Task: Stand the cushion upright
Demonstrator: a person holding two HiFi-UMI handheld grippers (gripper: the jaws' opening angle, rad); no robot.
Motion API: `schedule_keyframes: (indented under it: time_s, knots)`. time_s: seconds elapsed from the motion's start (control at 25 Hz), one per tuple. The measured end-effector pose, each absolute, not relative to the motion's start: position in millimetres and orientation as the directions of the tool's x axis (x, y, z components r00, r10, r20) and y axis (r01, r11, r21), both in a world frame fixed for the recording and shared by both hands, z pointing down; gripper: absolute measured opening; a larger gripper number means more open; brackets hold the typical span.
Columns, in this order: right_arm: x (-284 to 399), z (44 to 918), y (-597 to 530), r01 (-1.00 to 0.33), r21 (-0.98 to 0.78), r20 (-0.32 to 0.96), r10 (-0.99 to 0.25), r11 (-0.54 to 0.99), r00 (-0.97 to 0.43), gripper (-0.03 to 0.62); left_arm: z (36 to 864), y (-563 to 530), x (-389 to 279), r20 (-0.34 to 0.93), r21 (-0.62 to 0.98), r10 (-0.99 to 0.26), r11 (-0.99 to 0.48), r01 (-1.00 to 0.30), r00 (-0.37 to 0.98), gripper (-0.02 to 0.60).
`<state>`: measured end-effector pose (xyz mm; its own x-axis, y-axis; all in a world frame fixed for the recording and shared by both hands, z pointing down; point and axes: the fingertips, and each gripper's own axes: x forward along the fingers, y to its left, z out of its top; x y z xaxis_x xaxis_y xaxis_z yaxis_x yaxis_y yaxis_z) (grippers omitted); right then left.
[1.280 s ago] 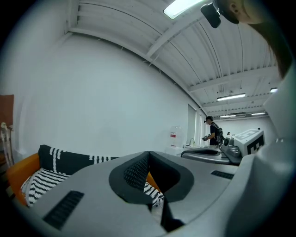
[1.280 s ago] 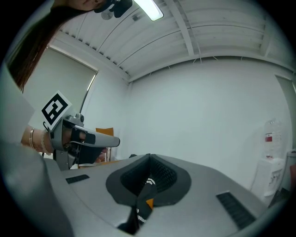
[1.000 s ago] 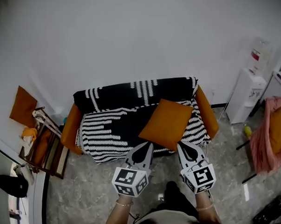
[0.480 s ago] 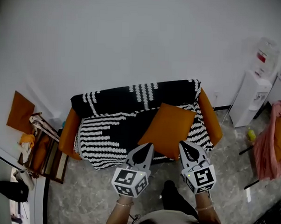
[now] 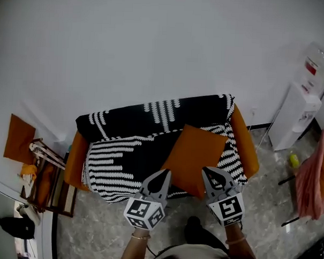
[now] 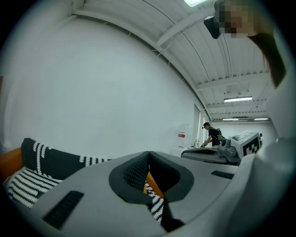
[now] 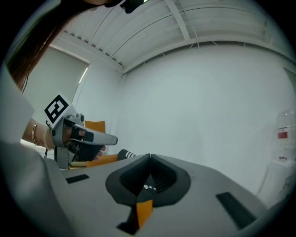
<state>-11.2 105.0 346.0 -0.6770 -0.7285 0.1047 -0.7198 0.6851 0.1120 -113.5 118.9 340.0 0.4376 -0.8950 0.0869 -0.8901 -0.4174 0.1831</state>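
The orange cushion (image 5: 195,156) lies flat and skewed on the right half of the sofa seat, which a black-and-white striped throw (image 5: 123,157) covers. My left gripper (image 5: 163,173) is shut and empty, its tip at the cushion's near left corner. My right gripper (image 5: 207,171) is shut and empty too, its tip over the cushion's near right edge. In the left gripper view the jaws (image 6: 149,155) meet, and a sliver of cushion (image 6: 151,181) and stripes shows under them. The right gripper view shows its jaws (image 7: 150,157) closed above an orange strip of cushion (image 7: 144,210).
The sofa's orange arms (image 5: 246,140) flank the seat, and a white wall stands behind. A wooden rack with orange cloths (image 5: 42,169) is at the left. A water dispenser (image 5: 299,105) and a pink-draped chair (image 5: 318,176) stand at the right. A person (image 6: 213,136) works far off.
Both grippers have moved forward to the sofa, still shut. Their tips, short of the cushion before, now reach its near edge. The cushion has not moved on the seat.
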Motion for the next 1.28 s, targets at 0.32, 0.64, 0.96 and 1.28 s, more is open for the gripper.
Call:
schedule_keyframes:
  time_s: [0.32, 0.64, 0.96, 1.28]
  knots:
    - [-7, 385, 27, -0.704, 0.062, 0.142, -0.704, 0.708, -0.696, 0.012, 376, 49, -123, 0.116, 0.180, -0.910, -0.374, -0.910, 0.397, 0.021]
    - [-16, 434, -29, -0.718, 0.036, 0.193, -0.709, 0.696, -0.678, 0.049, 435, -6, -154, 0.200, 0.199, -0.899, -0.353, -0.914, 0.390, 0.064]
    - [-24, 500, -68, -0.734, 0.039, 0.276, -0.713, 0.678, -0.645, 0.078, 512, -53, -185, 0.275, 0.215, -0.869, -0.360, -0.908, 0.410, 0.114]
    - [-24, 597, -79, -0.761, -0.009, 0.369, -0.705, 0.649, -0.605, 0.112, 620, -75, -221, 0.378, 0.258, -0.837, -0.315, -0.913, 0.396, 0.173]
